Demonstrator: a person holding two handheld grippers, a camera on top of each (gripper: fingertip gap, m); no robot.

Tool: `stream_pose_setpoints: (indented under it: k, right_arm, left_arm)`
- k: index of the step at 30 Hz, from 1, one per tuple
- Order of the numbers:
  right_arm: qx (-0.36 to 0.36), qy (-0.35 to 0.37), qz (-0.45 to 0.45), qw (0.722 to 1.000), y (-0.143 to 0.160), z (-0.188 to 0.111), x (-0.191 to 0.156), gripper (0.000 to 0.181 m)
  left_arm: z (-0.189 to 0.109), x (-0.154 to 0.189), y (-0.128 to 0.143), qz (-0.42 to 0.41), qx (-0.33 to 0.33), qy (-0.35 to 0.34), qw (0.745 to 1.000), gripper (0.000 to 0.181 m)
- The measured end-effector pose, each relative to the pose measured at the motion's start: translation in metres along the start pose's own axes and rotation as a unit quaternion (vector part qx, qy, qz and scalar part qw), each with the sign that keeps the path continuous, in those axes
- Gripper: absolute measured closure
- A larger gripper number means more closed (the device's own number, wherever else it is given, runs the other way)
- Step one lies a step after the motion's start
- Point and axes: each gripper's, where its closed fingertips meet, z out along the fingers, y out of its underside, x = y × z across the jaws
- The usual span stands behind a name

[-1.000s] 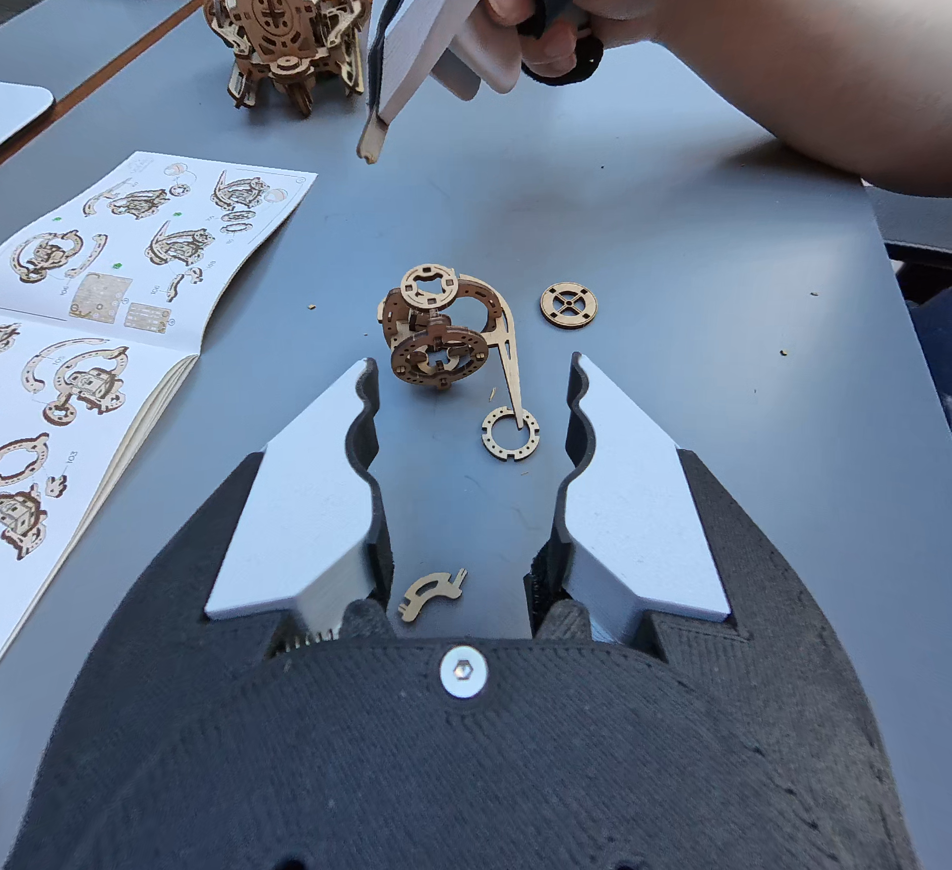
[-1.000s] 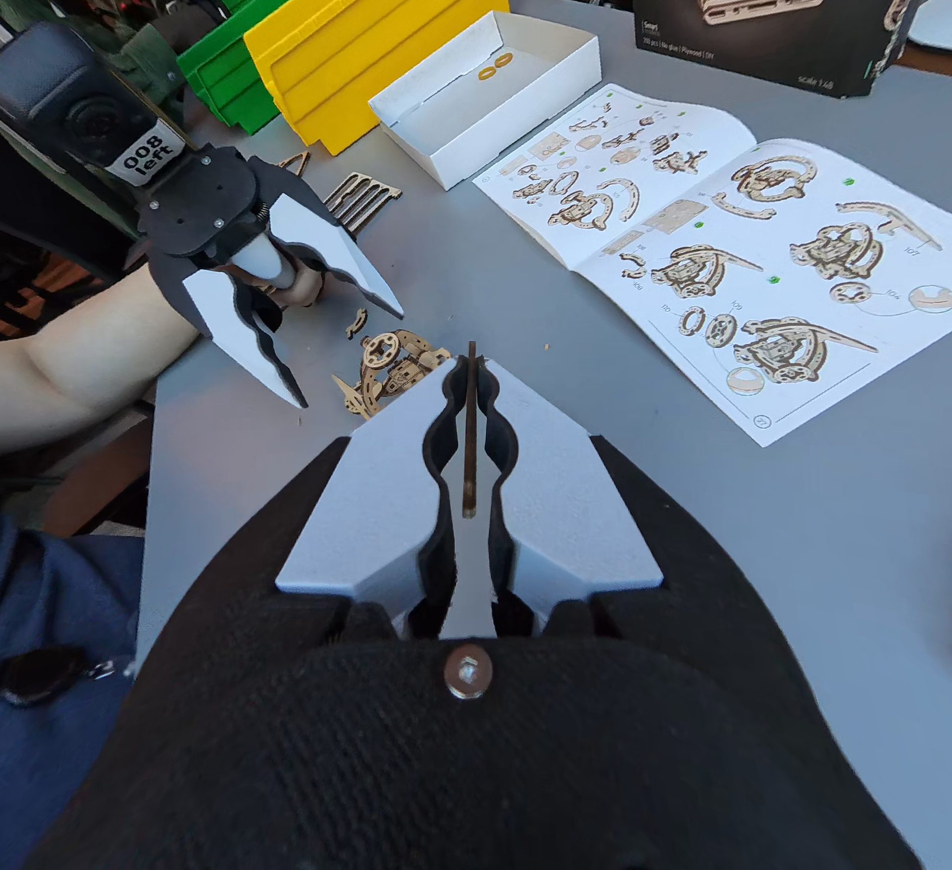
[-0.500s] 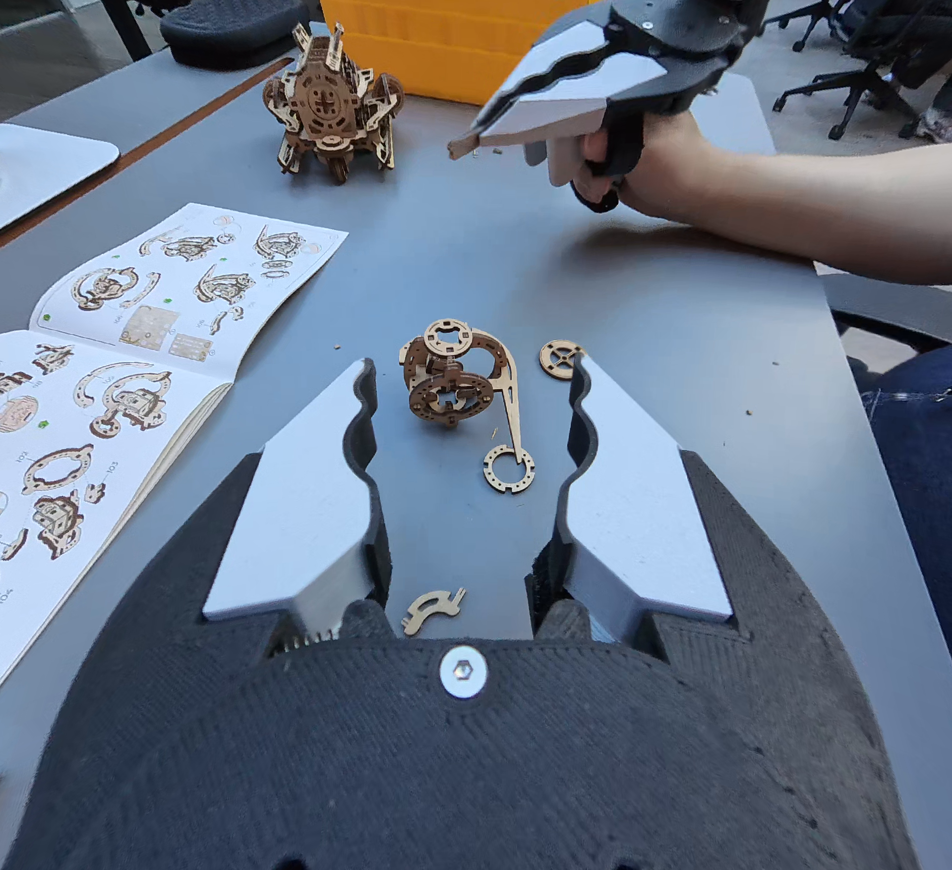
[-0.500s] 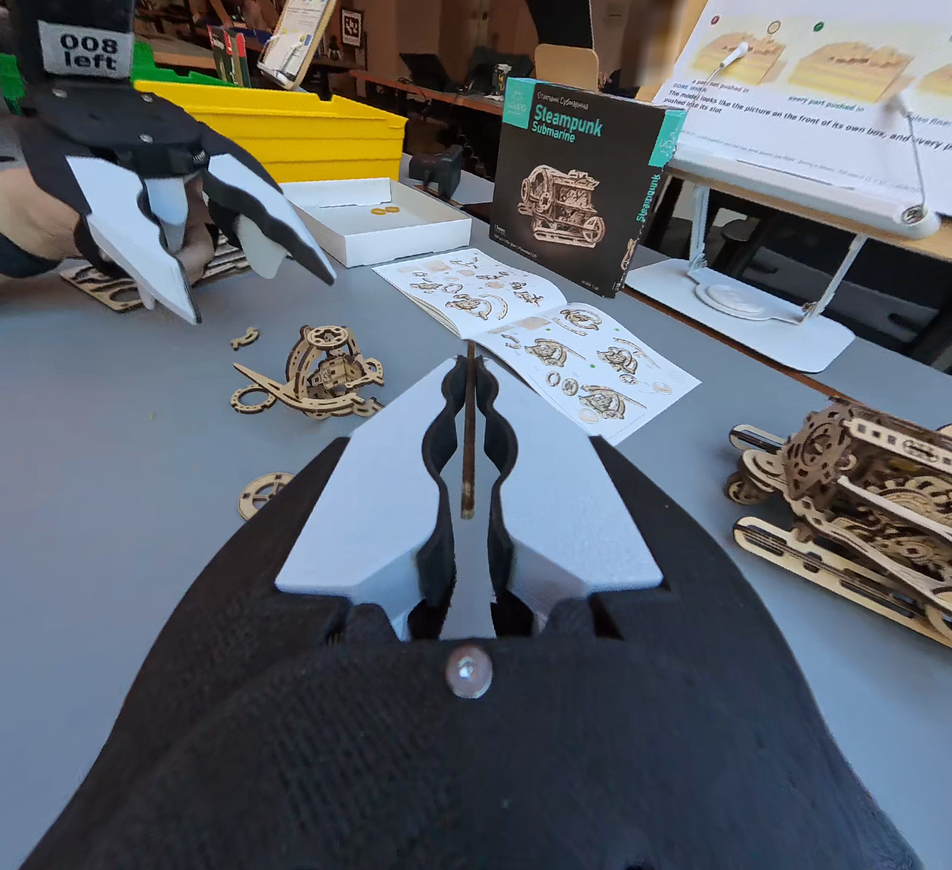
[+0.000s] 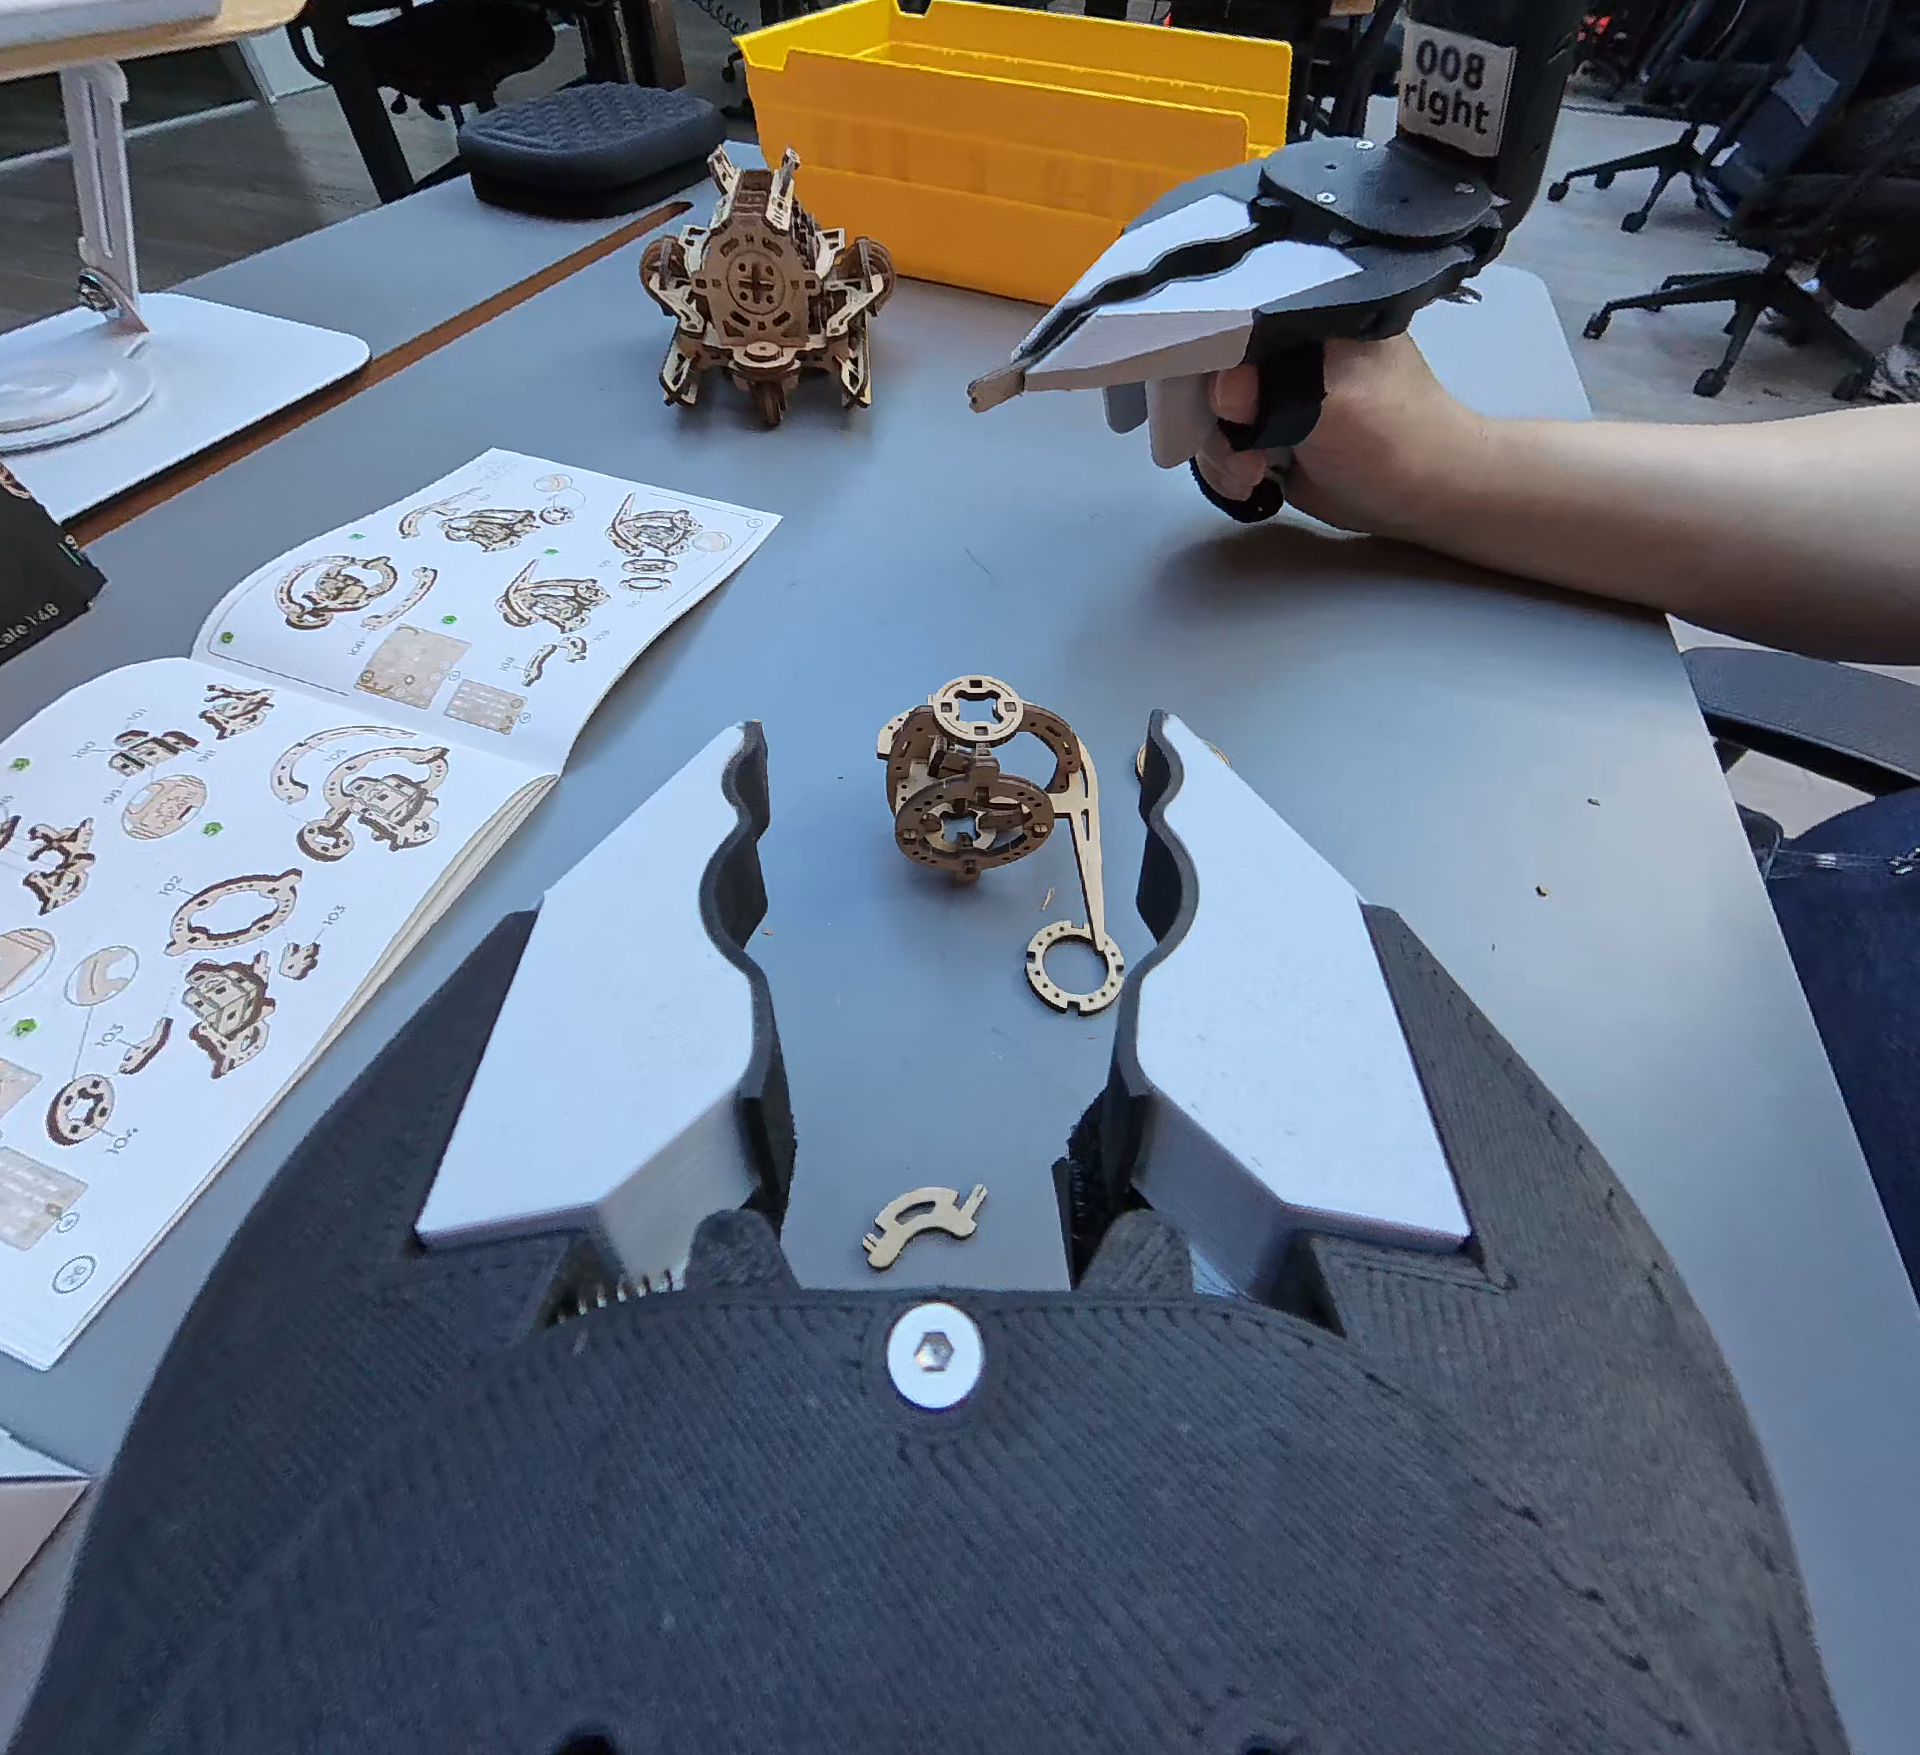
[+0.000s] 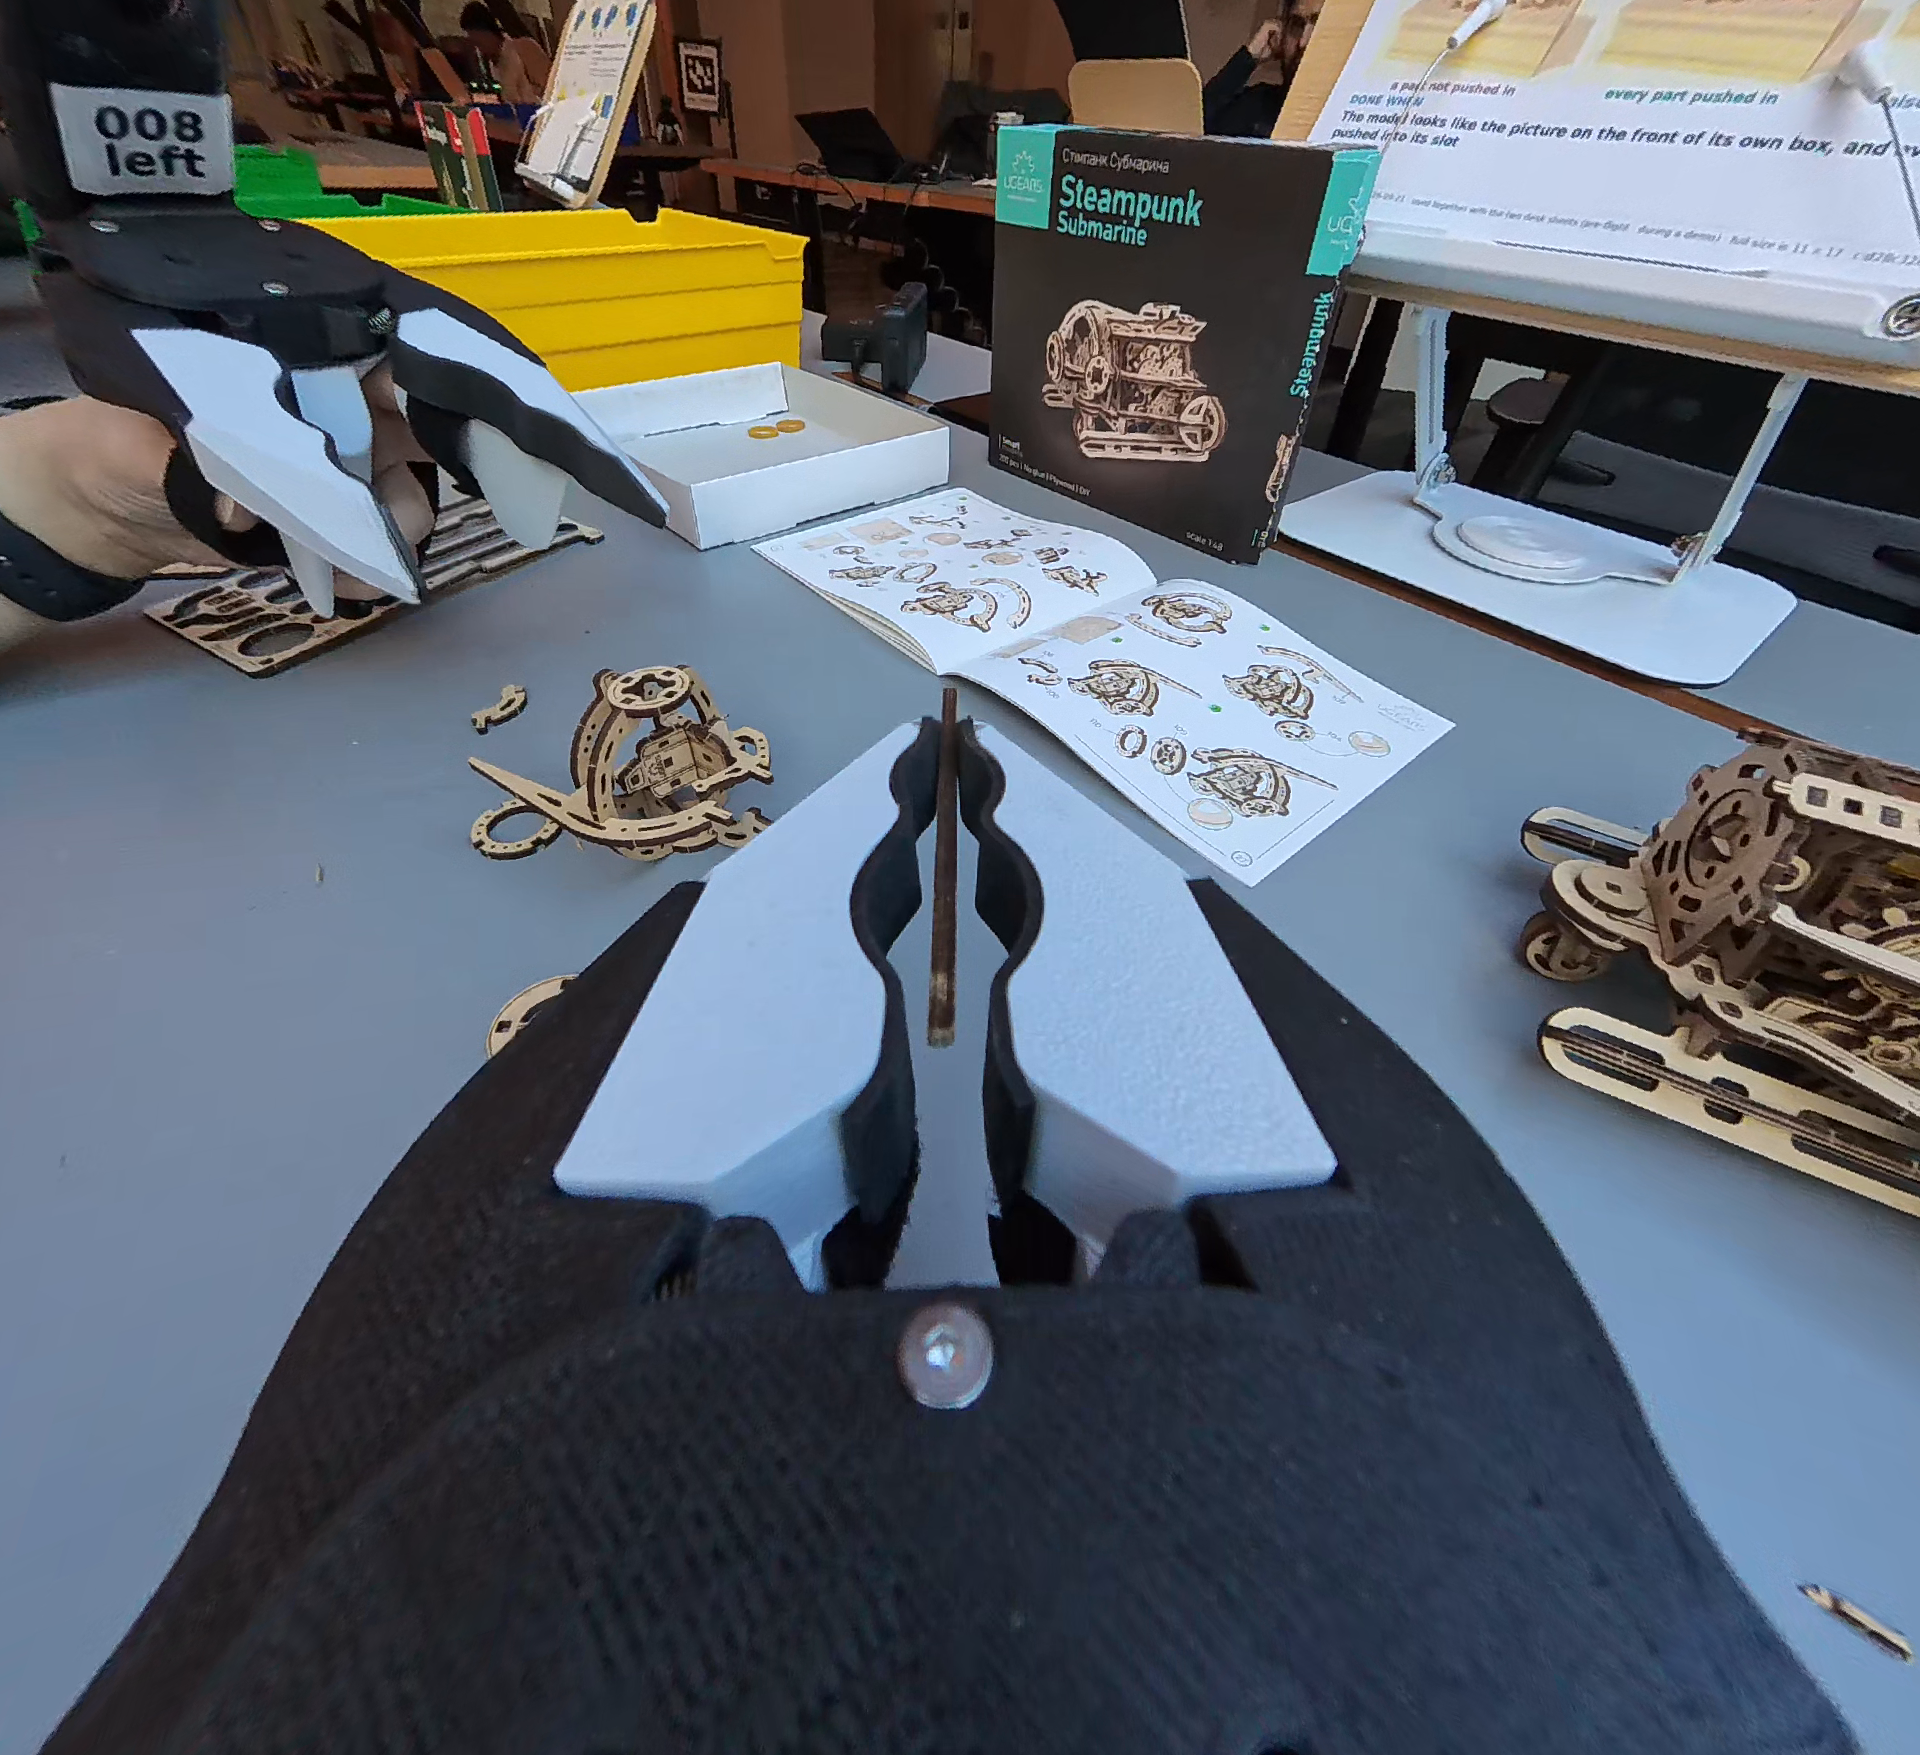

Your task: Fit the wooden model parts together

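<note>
Wooden subassembly [image 5: 977, 801] on bench [image 5: 1351, 770] between spread left hand-held gripper [image 5: 951, 749]; flat piece [image 6: 943, 874] pinched edgewise in right hand-held gripper [image 6: 943, 739], likely for slotting.

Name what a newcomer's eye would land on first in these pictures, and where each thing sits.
First comes the small wooden sub-assembly on the grey table, framed by the open left tongs. Next, the right tongs, shut on a thin flat wooden part seen edge-on and held above the table. Then the bright yellow bin at the far edge, with a larger finished wooden model in front of it.
</note>
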Motion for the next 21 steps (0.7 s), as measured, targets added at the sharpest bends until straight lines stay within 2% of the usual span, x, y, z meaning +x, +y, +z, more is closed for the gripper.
stream_pose_setpoints:
  k: [21]
  right_arm:
    - [-0.013, -0.002, 0.002, 1.000, 0.005, 0.002, -0.002, 0.181]
  left_arm:
    - [-0.009, -0.006, -0.015, 0.003, 0.037, -0.022, 0.999, 0.115]
